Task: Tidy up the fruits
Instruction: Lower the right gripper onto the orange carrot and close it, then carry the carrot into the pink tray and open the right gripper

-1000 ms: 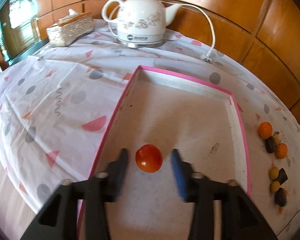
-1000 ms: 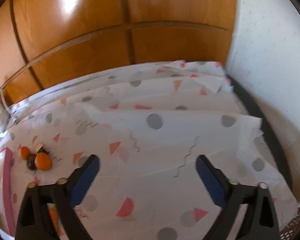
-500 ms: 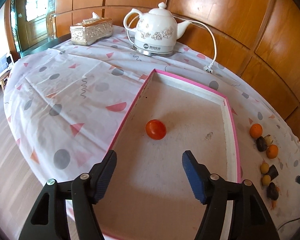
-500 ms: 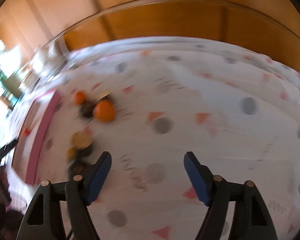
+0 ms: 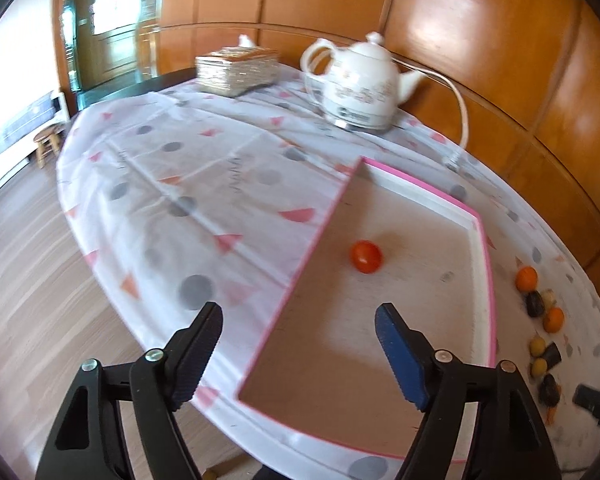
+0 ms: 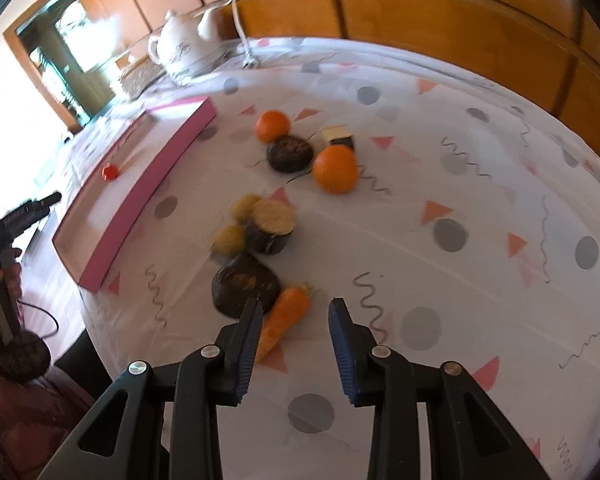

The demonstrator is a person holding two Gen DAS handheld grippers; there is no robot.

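A red tomato (image 5: 366, 256) lies alone inside the pink-rimmed tray (image 5: 486, 264). My left gripper (image 5: 298, 314) hangs back over the tray's near left edge, well short of the tomato, its jaws opening with nothing between them. To the right of the tray, a loose pile holds two oranges (image 6: 335, 168), small yellow fruits (image 6: 230, 240), dark round pieces (image 6: 245, 284) and a carrot (image 6: 290, 312). My right gripper (image 6: 296, 306) is just above the carrot with its jaws closing. The carrot lies by the left finger and partly behind it. I see no pad pressing on it.
A white kettle (image 5: 360, 84) with its cord and a woven tissue box (image 5: 236, 66) stand at the table's far side. The patterned cloth (image 6: 480, 240) lies bare to the right of the pile. A wood-panelled wall runs behind the table. Wooden floor shows past the table's left edge.
My left gripper has let go of the tomato, drawn back and spread wider. My right gripper has swung left from bare cloth to the fruit pile, and its jaws have narrowed.
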